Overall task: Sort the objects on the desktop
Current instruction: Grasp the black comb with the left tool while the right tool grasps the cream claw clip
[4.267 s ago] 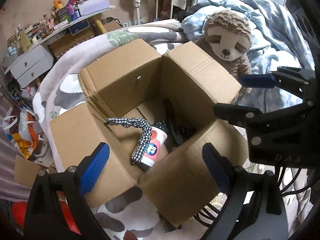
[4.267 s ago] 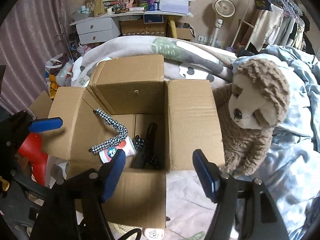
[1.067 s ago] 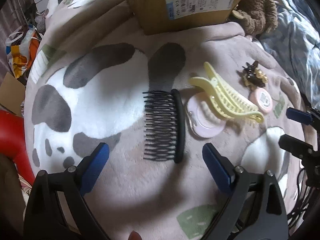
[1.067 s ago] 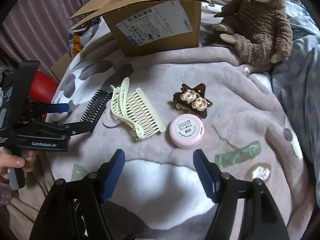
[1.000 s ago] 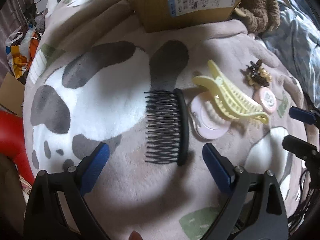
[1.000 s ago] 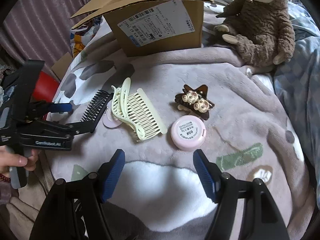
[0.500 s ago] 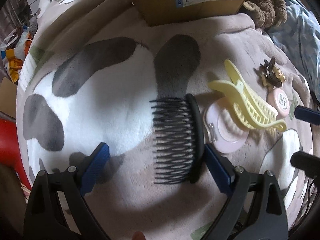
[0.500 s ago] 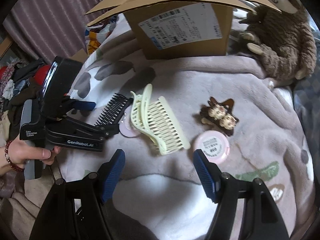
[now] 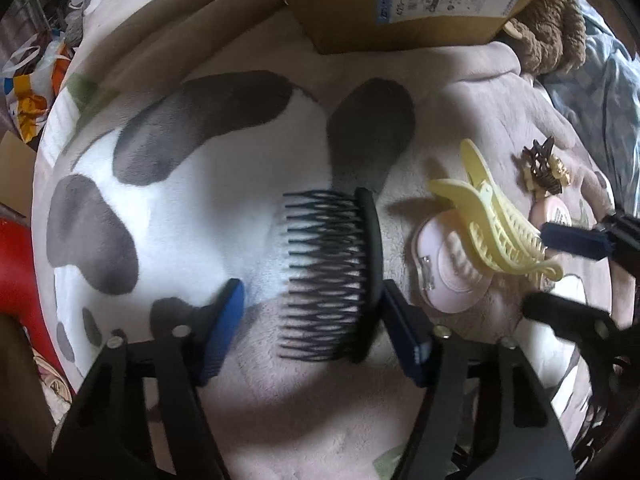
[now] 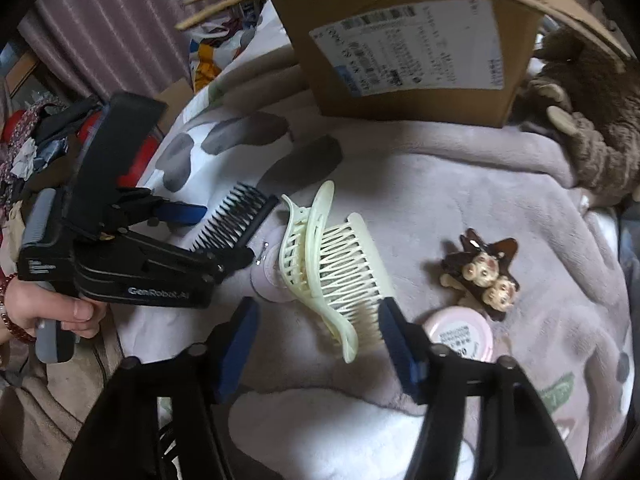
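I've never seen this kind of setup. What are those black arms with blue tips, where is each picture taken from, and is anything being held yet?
No robot: a person holds two handheld grippers, each with a fisheye camera looking along its blue-padded fingers. In the left camera's view, the left gripper is closing around a black comb; one pad touches its spine, the other is still clear. In the right camera's view, the right gripper is closing around a yellow hair claw, not yet gripping. Both lie on a spotted blanket with a brown hair clip, pink round cases and a cardboard box.
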The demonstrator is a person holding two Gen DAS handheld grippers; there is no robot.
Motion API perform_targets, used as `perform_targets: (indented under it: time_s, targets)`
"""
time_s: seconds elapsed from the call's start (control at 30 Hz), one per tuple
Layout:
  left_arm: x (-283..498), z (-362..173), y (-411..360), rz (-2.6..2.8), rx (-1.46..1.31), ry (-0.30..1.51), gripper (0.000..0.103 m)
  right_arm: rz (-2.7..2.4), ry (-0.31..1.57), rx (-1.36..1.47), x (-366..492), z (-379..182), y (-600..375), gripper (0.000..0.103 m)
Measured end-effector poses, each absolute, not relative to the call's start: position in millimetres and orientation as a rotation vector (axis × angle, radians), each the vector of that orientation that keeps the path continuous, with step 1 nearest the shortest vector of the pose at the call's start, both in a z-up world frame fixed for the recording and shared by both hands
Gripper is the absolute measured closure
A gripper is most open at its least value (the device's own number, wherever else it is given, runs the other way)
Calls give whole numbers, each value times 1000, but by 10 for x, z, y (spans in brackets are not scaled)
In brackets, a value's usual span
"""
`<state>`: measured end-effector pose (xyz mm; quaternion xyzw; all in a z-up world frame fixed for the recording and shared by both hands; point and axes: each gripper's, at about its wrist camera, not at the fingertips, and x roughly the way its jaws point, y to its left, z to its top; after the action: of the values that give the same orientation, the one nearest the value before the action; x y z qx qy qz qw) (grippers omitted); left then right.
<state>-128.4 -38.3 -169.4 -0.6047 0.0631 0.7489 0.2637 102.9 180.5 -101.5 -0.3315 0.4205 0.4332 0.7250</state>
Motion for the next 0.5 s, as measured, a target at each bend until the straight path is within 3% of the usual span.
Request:
perform_targets:
  time_s: [0.07,0.17,0.5]
  targets:
    - [-1287,-1687,-428,2021,-1637,149,47,949,960,-734,1076,-1074,1834,71]
    - [-1298,-1671,-509,2016,-1640,111,55,952,999,-708,1119,-1128,1843,77]
    - [-1209,-1559,-605,2011,-1616,46,56,962,972,-675,1016,-1020,1758,92]
